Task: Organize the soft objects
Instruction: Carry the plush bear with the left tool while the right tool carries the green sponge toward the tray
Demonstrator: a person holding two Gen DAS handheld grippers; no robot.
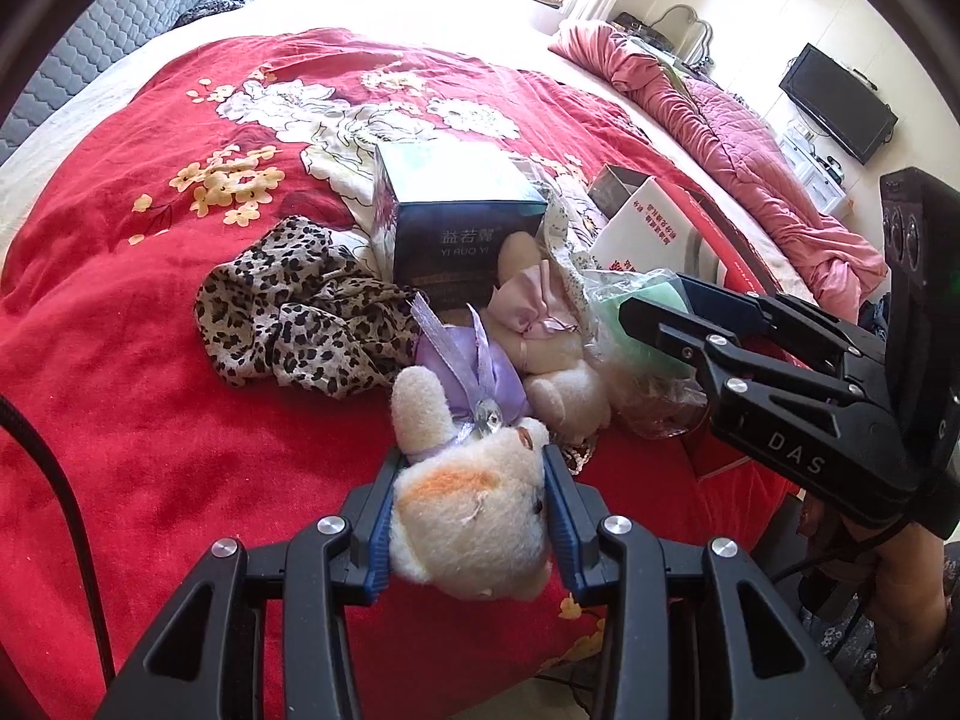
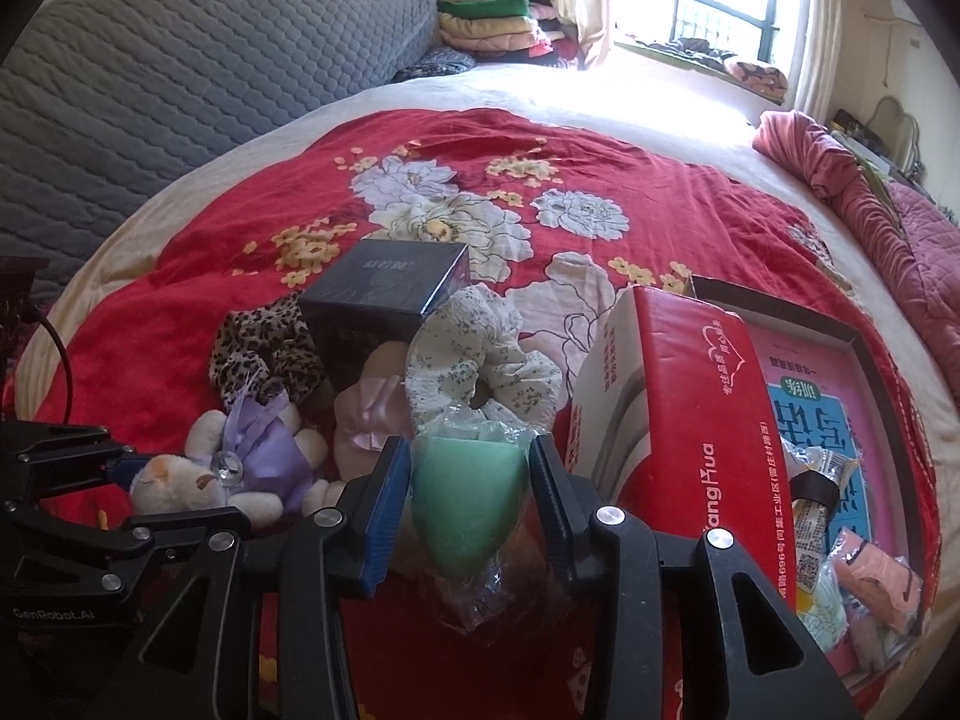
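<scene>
On the red floral blanket [image 1: 150, 312] my left gripper [image 1: 471, 468] is shut on the head of a cream plush bear in a purple dress [image 1: 474, 504]; it also shows in the right wrist view [image 2: 198, 480]. A second bear with a pink bow [image 1: 540, 324] lies behind it. My right gripper [image 2: 471, 462] is shut on a green sponge in a clear plastic bag [image 2: 471, 492], seen in the left wrist view [image 1: 648, 306] too. A leopard scrunchie [image 1: 288, 312] and a floral scrunchie [image 2: 480, 354] lie near the dark box [image 1: 456, 222].
A red and white carton [image 2: 678, 420] stands on its side at the right. Beside it an open flat box [image 2: 864, 360] holds packets and a pink item. A pink quilt [image 1: 750, 144] lies along the far right. A grey quilted headboard [image 2: 180, 72] is at the back left.
</scene>
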